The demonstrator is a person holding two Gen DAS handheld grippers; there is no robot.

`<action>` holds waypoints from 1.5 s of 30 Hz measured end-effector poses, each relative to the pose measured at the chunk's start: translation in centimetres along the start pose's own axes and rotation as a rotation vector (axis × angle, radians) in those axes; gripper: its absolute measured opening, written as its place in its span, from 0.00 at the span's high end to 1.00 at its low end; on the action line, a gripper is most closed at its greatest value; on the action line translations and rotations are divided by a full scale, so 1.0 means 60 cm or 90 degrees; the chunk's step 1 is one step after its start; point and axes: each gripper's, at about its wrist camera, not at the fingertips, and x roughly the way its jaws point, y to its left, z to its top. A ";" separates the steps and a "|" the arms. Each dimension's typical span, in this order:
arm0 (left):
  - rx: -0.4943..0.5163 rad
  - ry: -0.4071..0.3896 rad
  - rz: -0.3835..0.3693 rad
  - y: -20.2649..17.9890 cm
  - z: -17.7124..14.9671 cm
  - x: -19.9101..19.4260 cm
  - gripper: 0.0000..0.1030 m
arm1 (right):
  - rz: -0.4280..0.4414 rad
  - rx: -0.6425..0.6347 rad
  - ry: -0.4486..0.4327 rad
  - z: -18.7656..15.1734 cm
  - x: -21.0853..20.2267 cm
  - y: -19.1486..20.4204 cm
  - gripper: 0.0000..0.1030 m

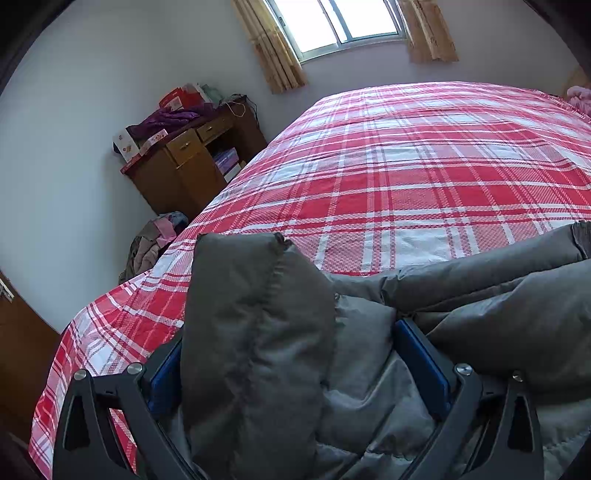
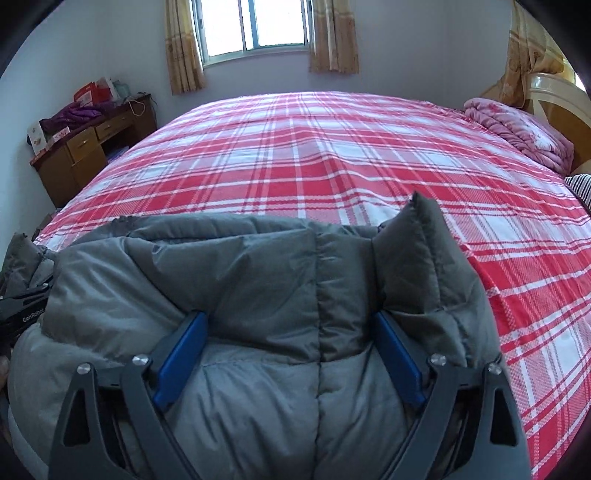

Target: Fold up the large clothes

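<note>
Evidently mid-fold — grey padded coat (image 2: 229, 295) bunched at lower frame on the plaid bed (image 2: 314, 155). Right gripper (image 2: 290, 349) jaws spread wide around padding; left gripper (image 1: 291, 365) likewise, grip uncertain. Advice — lay the corners level, smooth outward.

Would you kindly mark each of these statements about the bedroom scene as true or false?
1. The jacket is grey. True.
2. The bedspread is plain blue. False: it is red and white plaid.
3. Jacket fabric lies between the fingers of both the left tongs and the right tongs. True.
4. A pink quilt lies at the bed's far right. True.
5. The curtains cover the whole window. False: they hang at its sides.
</note>
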 end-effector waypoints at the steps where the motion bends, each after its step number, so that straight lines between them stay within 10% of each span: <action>1: -0.001 0.001 -0.001 0.001 0.000 0.001 0.01 | -0.001 -0.001 0.003 0.000 0.002 0.001 0.10; 37: 0.020 0.023 -0.011 0.016 0.004 -0.027 0.01 | -0.036 -0.032 0.053 0.007 0.024 0.016 0.05; 45: -0.039 -0.036 -0.077 0.080 -0.062 -0.145 0.01 | -0.025 -0.049 -0.043 -0.002 -0.118 0.106 0.06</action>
